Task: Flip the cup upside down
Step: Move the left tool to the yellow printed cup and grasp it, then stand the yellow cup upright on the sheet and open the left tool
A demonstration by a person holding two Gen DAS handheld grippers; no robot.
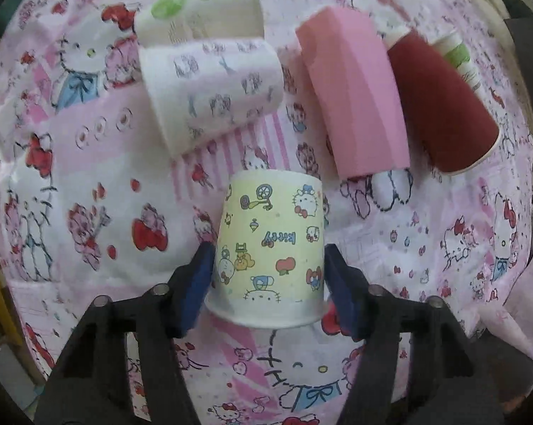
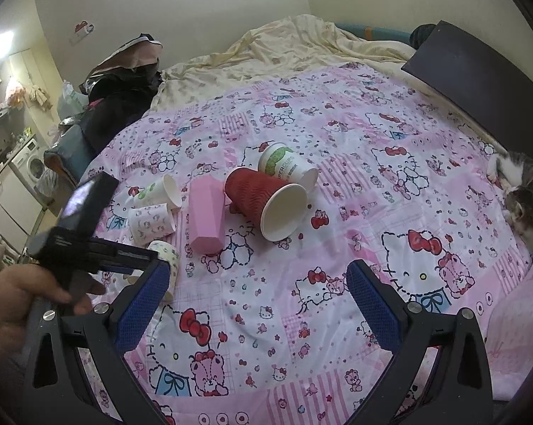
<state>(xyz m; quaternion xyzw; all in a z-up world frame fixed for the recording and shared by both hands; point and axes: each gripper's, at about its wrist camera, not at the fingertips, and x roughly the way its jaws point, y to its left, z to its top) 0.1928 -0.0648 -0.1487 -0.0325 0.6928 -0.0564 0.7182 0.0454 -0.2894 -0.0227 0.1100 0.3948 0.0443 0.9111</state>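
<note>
Left wrist view: left gripper pads flank yellow cartoon cup, inverted, rim on the pink bedspread; contact unclear. Flip seems done; next, release and withdraw. Right gripper wide, idle

The left claw sits at the lower middle of its own view, its blue pads pressed against both sides of a cup, black arms spreading down toward the bottom corners. In the right wrist view the person's left hand grips that tool at the left edge. The right claw fills the lower frame, blue pads spread wide apart, gripping nothing.
</note>
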